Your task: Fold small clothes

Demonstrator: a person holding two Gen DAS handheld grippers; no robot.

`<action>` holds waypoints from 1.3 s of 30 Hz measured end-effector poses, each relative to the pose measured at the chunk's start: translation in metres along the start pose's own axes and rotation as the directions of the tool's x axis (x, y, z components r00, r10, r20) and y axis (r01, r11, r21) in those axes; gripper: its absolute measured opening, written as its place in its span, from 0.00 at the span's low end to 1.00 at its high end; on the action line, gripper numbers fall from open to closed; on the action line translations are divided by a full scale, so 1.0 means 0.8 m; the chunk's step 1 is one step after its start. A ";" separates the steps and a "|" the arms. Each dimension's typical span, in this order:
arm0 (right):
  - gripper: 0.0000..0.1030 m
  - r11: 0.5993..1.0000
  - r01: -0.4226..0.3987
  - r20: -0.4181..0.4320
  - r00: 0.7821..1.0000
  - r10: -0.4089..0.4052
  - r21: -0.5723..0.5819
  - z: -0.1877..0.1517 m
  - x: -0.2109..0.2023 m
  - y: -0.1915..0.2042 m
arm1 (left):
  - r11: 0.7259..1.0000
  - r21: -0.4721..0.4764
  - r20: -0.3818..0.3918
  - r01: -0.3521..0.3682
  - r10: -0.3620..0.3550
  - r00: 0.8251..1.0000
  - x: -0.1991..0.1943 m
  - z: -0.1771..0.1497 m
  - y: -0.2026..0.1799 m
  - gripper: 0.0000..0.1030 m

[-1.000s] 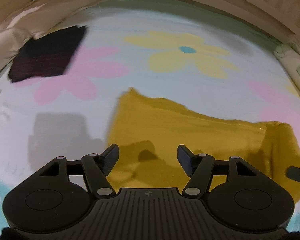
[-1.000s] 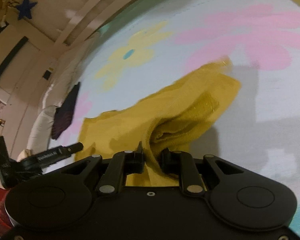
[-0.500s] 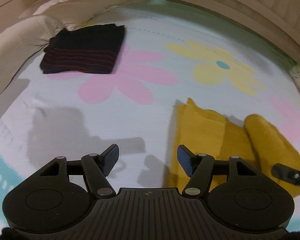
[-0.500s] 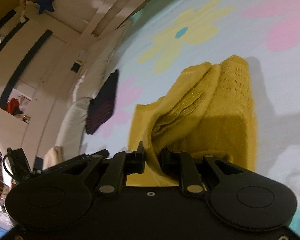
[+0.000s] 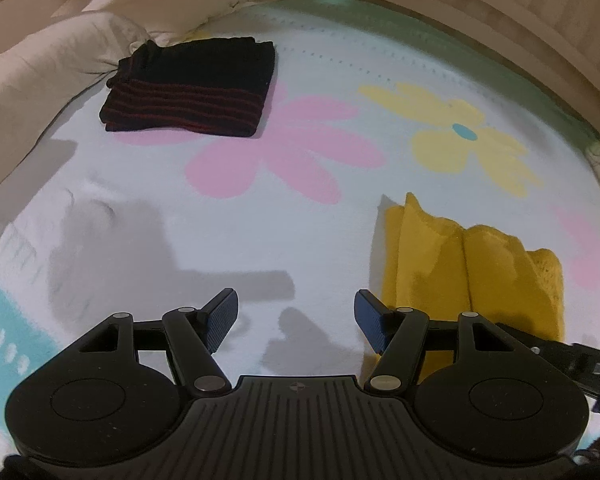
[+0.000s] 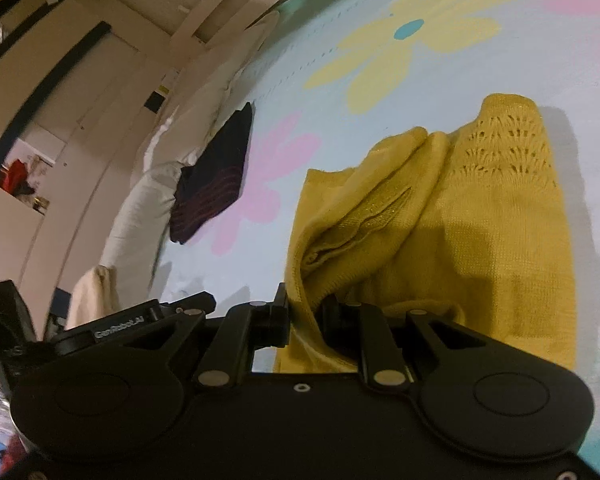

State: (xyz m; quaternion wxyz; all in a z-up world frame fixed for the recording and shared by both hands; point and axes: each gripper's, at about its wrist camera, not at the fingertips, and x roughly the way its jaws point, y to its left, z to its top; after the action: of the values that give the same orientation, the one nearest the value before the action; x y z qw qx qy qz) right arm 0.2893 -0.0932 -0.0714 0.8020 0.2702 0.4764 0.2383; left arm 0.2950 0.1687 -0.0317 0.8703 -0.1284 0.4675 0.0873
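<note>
The right gripper (image 6: 305,314) was clamped on a gathered fold of the yellow knit garment (image 6: 452,232), which lay partly folded on the flower-print blanket (image 5: 260,216). The left gripper (image 5: 296,320) hung with jaws well apart, holding nothing. A folded dark striped garment (image 5: 188,88) lay near the blanket's far edge beside white pillows (image 5: 52,64).

Bed with pale flower-print cover (image 5: 340,216). Folded black red-striped garment (image 5: 188,88) lies upper left of left view; bunched yellow knit garment (image 5: 460,264) lower right. White pillows (image 5: 52,64) along upper-left edge.
</note>
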 end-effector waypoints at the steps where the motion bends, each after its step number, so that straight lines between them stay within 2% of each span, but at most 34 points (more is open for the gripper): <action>1: 0.24 1.000 0.017 -0.001 1.000 -0.017 -0.005 -0.002 0.005 0.003 | 1.000 0.000 -0.002 0.000 0.000 1.000 0.000 -0.001 0.001 0.61; 2: 0.25 1.000 0.026 -0.006 1.000 -0.026 -0.005 -0.003 0.008 0.003 | 1.000 0.000 -0.004 0.000 0.000 1.000 0.001 -0.001 0.001 0.61; 5: 0.38 1.000 0.009 -0.029 1.000 -0.009 0.000 -0.006 0.018 0.002 | 1.000 0.002 -0.007 -0.001 0.001 1.000 0.001 -0.002 0.002 0.61; 6: 0.49 1.000 -0.011 -0.035 0.999 0.011 -0.010 -0.006 0.019 0.004 | 1.000 0.000 -0.007 -0.001 0.001 1.000 0.001 -0.002 0.003 0.61; 7: 0.56 0.999 -0.027 -0.034 0.999 0.026 -0.025 -0.006 0.017 0.006 | 1.000 -0.003 -0.008 -0.001 0.001 1.000 0.001 -0.002 0.004 0.61; 9: 0.61 0.997 -0.057 -0.030 0.998 0.055 -0.052 -0.005 0.012 0.014 | 1.000 -0.009 -0.007 -0.003 0.002 1.000 0.001 -0.001 0.006 0.61; 15: 0.63 0.985 -0.166 -0.022 0.986 0.165 -0.049 0.007 -0.011 0.017 | 1.000 -0.011 -0.001 -0.001 0.001 1.000 -0.001 -0.001 0.005 0.61; 19: 0.63 0.968 -0.249 -0.020 0.968 0.249 -0.035 0.013 -0.022 0.019 | 1.000 -0.027 0.004 -0.002 0.002 1.000 -0.001 0.000 0.005 0.61; 21: 0.63 0.965 -0.256 0.001 0.967 0.256 -0.053 0.016 -0.027 0.027 | 1.000 -0.028 0.007 0.001 -0.001 1.000 -0.003 0.000 0.004 0.61; 23: 0.63 0.970 -0.233 0.027 0.972 0.235 -0.068 0.021 -0.032 0.028 | 1.000 -0.018 0.011 0.002 -0.002 1.000 -0.005 0.000 0.002 0.61; 25: 0.63 0.982 -0.176 0.056 0.982 0.181 -0.072 0.024 -0.038 0.022 | 1.000 -0.010 0.016 0.007 -0.006 1.000 -0.008 0.001 0.001 0.61; 29: 0.63 0.995 0.008 0.106 0.994 0.003 -0.099 0.025 -0.048 0.001 | 1.000 -0.003 0.025 0.014 -0.014 1.000 -0.010 0.002 -0.004 0.61; 32: 0.60 0.962 0.174 0.102 0.983 -0.155 -0.213 0.017 -0.043 0.001 | 1.000 0.006 0.027 0.018 -0.019 0.999 -0.010 0.002 -0.009 0.61; 34: 0.59 0.922 0.237 0.092 0.971 -0.219 -0.308 0.006 -0.033 0.006 | 1.000 0.012 0.027 0.022 -0.023 0.999 -0.009 0.002 -0.012 0.61; 36: 0.59 0.893 0.250 0.077 0.968 -0.238 -0.374 -0.005 -0.025 0.014 | 1.000 0.016 0.029 0.025 -0.025 0.999 -0.010 0.003 -0.013 0.61; 39: 0.59 0.877 0.206 0.058 0.978 -0.201 -0.435 -0.023 -0.016 0.031 | 0.999 0.024 0.034 0.029 -0.030 0.999 -0.011 0.003 -0.018 0.61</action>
State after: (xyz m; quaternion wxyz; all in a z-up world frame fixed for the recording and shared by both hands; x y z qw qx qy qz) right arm 0.2645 -0.0789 -0.0539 0.8653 0.0328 0.4318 0.2524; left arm 0.2961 0.1556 -0.0214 0.8807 -0.1236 0.4516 0.0713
